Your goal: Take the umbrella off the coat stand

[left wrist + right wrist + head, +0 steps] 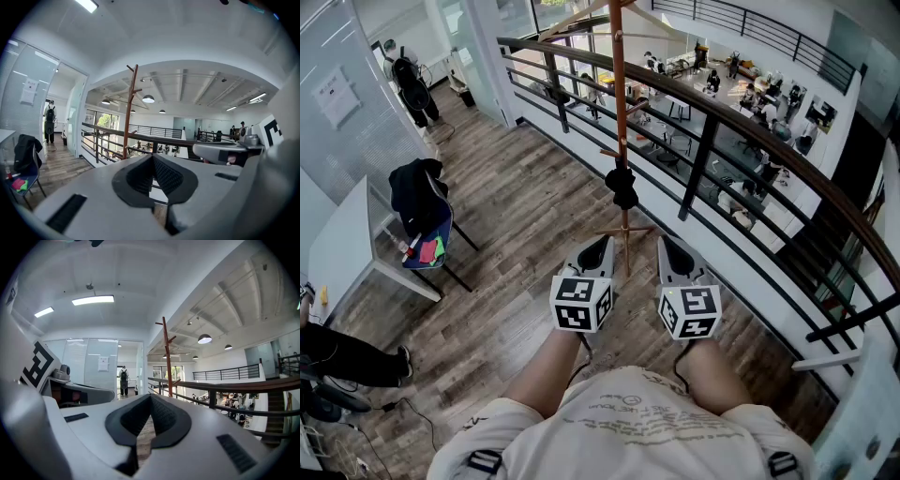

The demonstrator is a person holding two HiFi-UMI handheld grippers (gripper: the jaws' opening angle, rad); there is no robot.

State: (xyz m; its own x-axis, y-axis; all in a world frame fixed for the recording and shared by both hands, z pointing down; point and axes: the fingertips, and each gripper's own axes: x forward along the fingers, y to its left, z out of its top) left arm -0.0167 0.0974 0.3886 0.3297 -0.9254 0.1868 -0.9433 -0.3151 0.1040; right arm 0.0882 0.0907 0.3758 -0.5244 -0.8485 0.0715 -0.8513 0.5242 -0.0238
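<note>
Where the slim reddish-brown coat stand (619, 94) rises beside the dark balcony railing (724, 120), one umbrella (622, 187) hangs against its pole about halfway up. It is black, folded down to a short, lumpy bundle, and sits just under a short peg. There is one stand and one umbrella, and two sets of tongs are held side by side low in the head view, near the foot of the stand and well below the umbrella.

The left tongs (595, 249) are clenched. In the left gripper view their dark pads meet at the tips (152, 158) with nothing between them, and only floor shows through the slit lower down. The right tongs (673, 251) are the same, tips together (150, 399) and empty. Neither touches the stand or the umbrella.

Off to the left, one chair (431, 246) draped with a black jacket (414, 190) stands by a white worktop (342, 248) on the wood-plank floor (516, 216).
</note>
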